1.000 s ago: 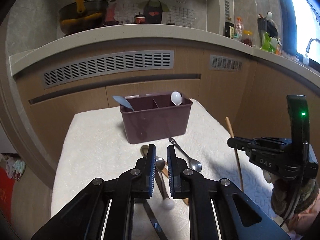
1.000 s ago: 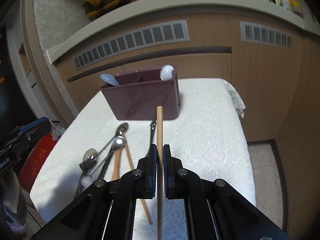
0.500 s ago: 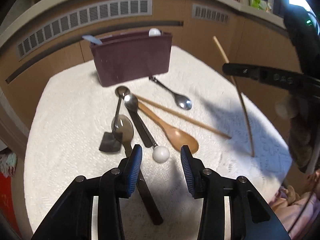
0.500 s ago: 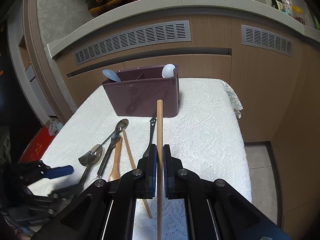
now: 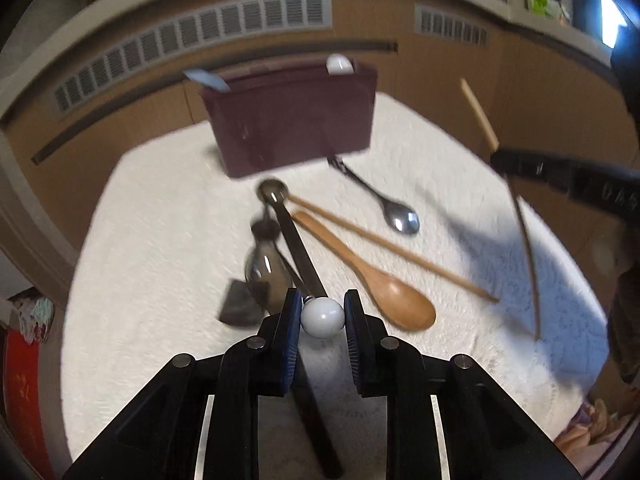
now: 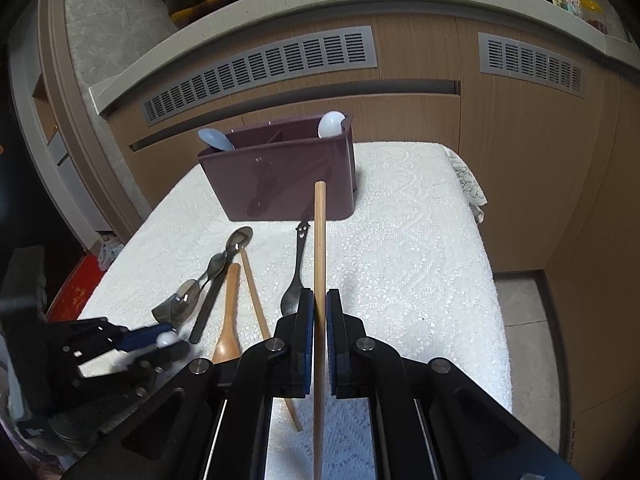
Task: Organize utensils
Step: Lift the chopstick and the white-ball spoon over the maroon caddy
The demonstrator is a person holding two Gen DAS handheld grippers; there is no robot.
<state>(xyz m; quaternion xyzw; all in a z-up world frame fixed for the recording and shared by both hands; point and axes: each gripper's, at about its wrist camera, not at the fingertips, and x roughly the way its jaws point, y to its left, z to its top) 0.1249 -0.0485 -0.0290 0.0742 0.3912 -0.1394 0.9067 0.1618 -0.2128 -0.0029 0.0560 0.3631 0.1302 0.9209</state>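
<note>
My left gripper (image 5: 322, 293) is low over the white cloth, its jaws closing with the white ball end (image 5: 322, 320) of a dark-handled spoon (image 5: 298, 248) between them. Both pads touch the ball. In the right wrist view this gripper (image 6: 160, 340) shows at lower left. My right gripper (image 6: 320, 294) is shut on a wooden chopstick (image 6: 319, 232) held upright above the table. The maroon caddy (image 6: 280, 176) stands at the back with a blue spoon (image 6: 216, 140) and a white spoon (image 6: 331, 124) in it.
On the cloth-covered table (image 6: 400, 260) lie a wooden spoon (image 5: 384, 284), a second chopstick (image 5: 400, 248), a metal spoon (image 5: 384, 204) and more metal spoons (image 5: 264, 264). Cabinets with vent grilles (image 6: 260, 68) rise behind. Floor (image 6: 520, 320) drops off right.
My left gripper sank toward the table, opened wide, then narrowed around the white ball end. The right gripper kept still with the chopstick.
</note>
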